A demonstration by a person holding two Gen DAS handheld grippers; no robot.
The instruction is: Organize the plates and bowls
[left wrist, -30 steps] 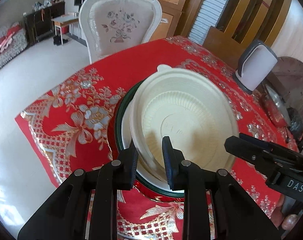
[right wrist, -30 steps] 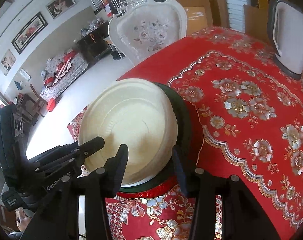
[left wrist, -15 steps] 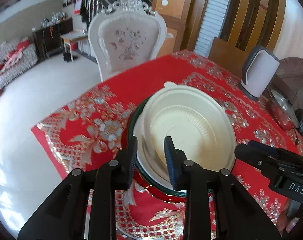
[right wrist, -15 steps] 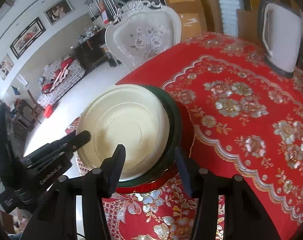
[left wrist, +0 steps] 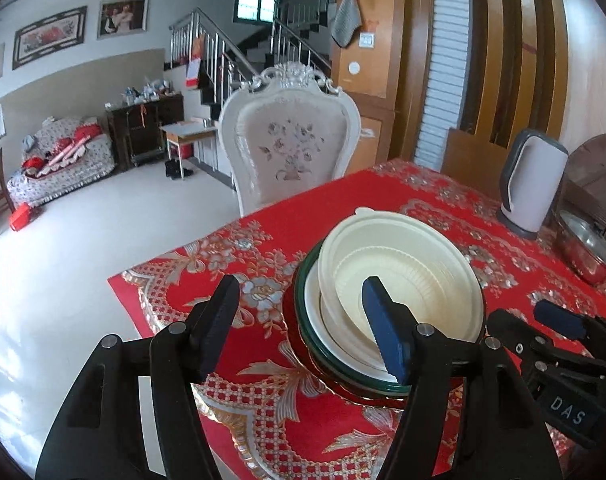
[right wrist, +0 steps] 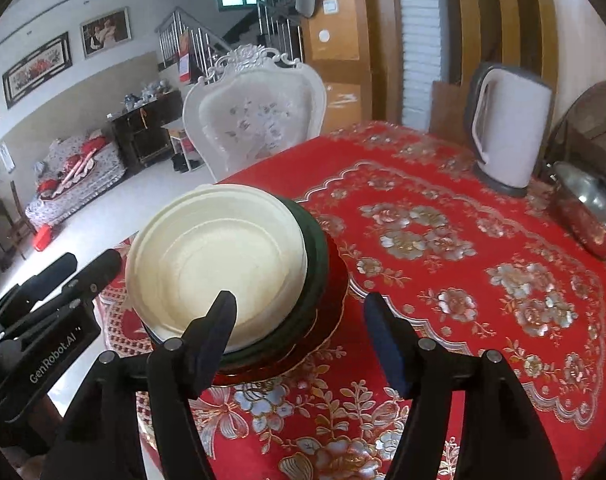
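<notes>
Left wrist view, lower frame: left gripper (left wrist: 299, 312) spread wide, empty; lower right, right gripper (left wrist: 531, 320) likewise apart, empty; centre, cream bowl (left wrist: 407, 276) nested atop stacked plates (left wrist: 307, 304) on red tablecloth (left wrist: 231, 248); probably light, thin, flexible; best pinched at rim

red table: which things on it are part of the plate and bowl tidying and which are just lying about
Job: cream plastic bowl, white plate under it, green-rimmed plate, red plate at the bottom.
Lying about: white electric kettle, steel-lidded red pot.
</notes>
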